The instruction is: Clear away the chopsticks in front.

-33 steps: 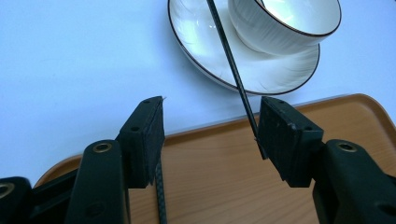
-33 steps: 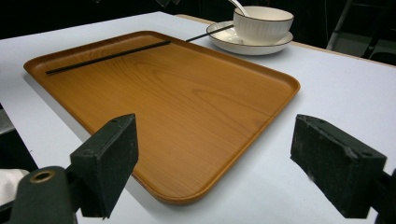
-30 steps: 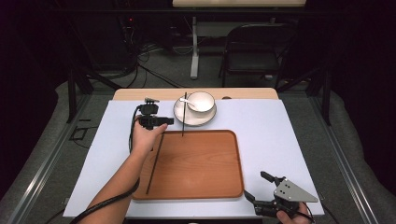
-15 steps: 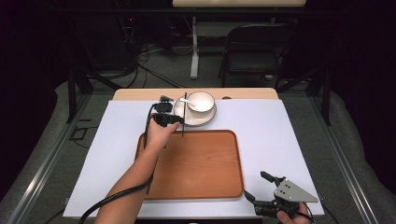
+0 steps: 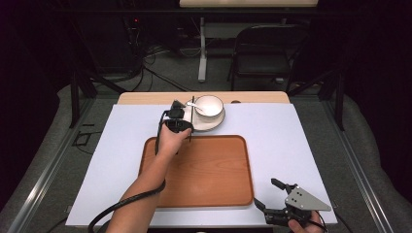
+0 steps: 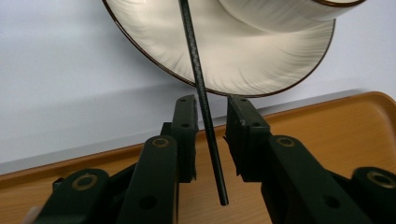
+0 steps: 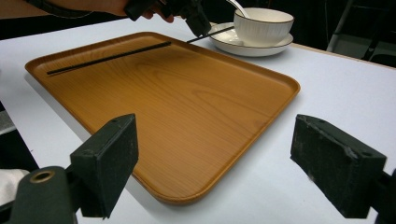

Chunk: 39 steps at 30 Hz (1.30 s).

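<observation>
The tabletop (image 5: 291, 131) is a pale, white-covered rectangular surface with a light wooden strip along its far edge; it stands in a dark room with grey floor covering, loose cables and a black chair (image 5: 265, 53) beyond the far edge. A rectangular brown wooden tray with rounded corners (image 5: 214, 179) lies at the centre of the tabletop. Just beyond its far rim stands a cream ceramic plate with a dark rim (image 5: 214, 124), carrying a cream bowl (image 5: 209, 104) with a white spoon (image 5: 192, 103) in it. The left gripper (image 5: 187, 119) is at the far left corner of the tray, beside the plate. The left gripper view adds the detail at its tips: a thin black chopstick (image 6: 203, 102) passes between the two pads, leaning on the plate rim and ending above the tray. The jaws have just been closing and stand narrow, with a small gap visible on each side of the stick, so the pads are not yet pressing on it. The right gripper view shows a second black chopstick (image 7: 109, 57) lying flat on the tray along its left side. The right gripper (image 5: 272, 196) rests at the near right corner of the tabletop, jaws wide apart with nothing between them.
</observation>
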{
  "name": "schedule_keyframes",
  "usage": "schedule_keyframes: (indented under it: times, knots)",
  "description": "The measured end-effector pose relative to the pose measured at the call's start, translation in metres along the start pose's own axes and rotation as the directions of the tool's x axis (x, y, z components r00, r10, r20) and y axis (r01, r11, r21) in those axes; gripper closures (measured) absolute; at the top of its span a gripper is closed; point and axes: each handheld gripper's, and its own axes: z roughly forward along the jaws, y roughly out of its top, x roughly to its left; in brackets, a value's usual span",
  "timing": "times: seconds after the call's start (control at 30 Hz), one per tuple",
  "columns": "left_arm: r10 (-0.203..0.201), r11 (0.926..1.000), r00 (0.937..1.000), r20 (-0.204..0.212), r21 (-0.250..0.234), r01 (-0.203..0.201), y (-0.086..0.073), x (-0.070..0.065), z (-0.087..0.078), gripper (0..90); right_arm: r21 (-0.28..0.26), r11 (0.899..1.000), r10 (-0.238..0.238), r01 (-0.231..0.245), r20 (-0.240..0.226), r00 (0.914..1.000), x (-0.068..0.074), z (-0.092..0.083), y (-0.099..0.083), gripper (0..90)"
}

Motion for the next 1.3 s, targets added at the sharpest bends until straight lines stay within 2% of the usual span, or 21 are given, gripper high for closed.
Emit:
schedule_keyframes:
  times: [0.1,0.17,0.43,0.57,0.7,0.9,0.97,1.3]
  knots:
    - [-0.015,0.9996,0.9997,-0.019,0.023,0.016,0.001,0.000,0.004,77.1,-0.001,1.000,-0.002,0.002,0.000,1.0000,0.000,0.000,0.000,14.2]
    - [-0.018,0.9994,0.9997,-0.018,0.028,0.019,0.002,0.000,0.005,77.5,-0.002,1.000,-0.003,0.003,0.000,1.0000,0.000,0.000,0.000,14.2]
    - [-0.073,0.9946,0.9959,-0.054,0.070,0.076,0.004,0.002,0.010,84.2,-0.005,1.000,-0.007,0.007,0.000,1.0000,0.000,0.000,0.000,14.2]
    - [-0.091,0.9927,0.9937,-0.065,0.073,0.096,0.005,0.005,0.009,86.4,-0.006,1.000,-0.008,0.008,0.000,1.0000,0.000,0.000,0.000,14.2]
    - [-0.092,0.9932,0.9927,-0.078,0.064,0.097,0.006,0.011,0.003,86.5,-0.006,1.000,-0.010,0.010,0.000,1.0000,0.000,-0.001,0.000,14.2]
    - [-0.122,0.9918,0.9900,-0.070,0.028,0.125,0.005,0.027,-0.012,86.6,-0.007,1.000,-0.006,0.006,0.000,1.0000,0.000,0.000,0.000,14.2]
    - [-0.133,0.9909,0.9897,-0.054,0.015,0.134,0.005,0.035,-0.019,86.6,-0.005,1.000,-0.005,0.005,-0.001,1.0000,0.000,0.000,0.000,14.3]
    - [-0.179,0.9832,0.9838,-0.012,-0.039,0.178,-0.012,0.075,-0.054,86.6,0.002,1.000,-0.002,0.002,-0.001,1.0000,0.000,0.001,0.000,14.2]
